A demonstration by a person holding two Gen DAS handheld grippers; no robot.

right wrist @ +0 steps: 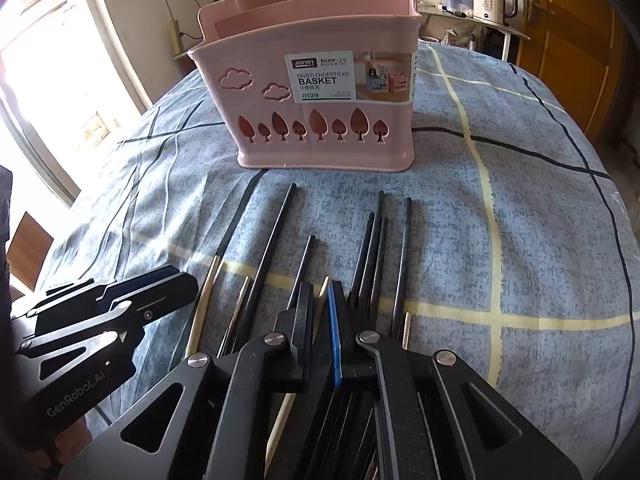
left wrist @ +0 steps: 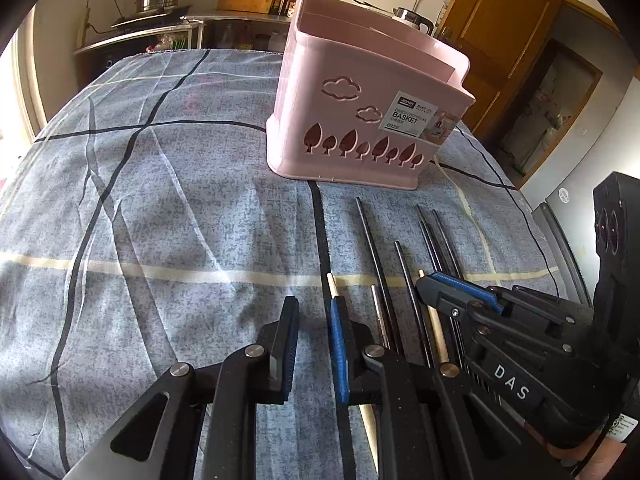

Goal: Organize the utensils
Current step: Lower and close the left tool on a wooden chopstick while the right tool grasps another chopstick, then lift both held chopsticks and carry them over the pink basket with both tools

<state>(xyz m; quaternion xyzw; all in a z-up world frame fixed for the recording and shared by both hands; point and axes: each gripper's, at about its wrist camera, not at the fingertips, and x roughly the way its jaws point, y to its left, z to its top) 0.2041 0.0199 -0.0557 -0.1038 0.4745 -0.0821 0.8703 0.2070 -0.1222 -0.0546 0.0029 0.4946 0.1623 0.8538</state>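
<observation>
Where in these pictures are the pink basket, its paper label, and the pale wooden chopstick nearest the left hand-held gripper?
pink basket (right wrist: 224, 56): right wrist view, bare front wall left of the label.
paper label (right wrist: 324, 80): right wrist view, the word BASKET.
pale wooden chopstick (left wrist: 331, 282): left wrist view, its tip.

Both views were bright and lit by daylight. In the right wrist view, the window (right wrist: 36, 92) left of the pink basket (right wrist: 312, 92) was overexposed to near white, and detail there was lost. Light fell from that side; the basket cast a soft shadow on the checked cloth (right wrist: 520, 200) at its base, and the chopsticks (right wrist: 376, 240) in front of the basket cast thin shadows. Focus was sharp on the basket label and the cloth weave. Fisheye distortion curved the cloth lines away from the basket, and dark vignetting filled the corners. In the left wrist view, the basket (left wrist: 360, 120) showed mild pale glare on its front wall.
</observation>
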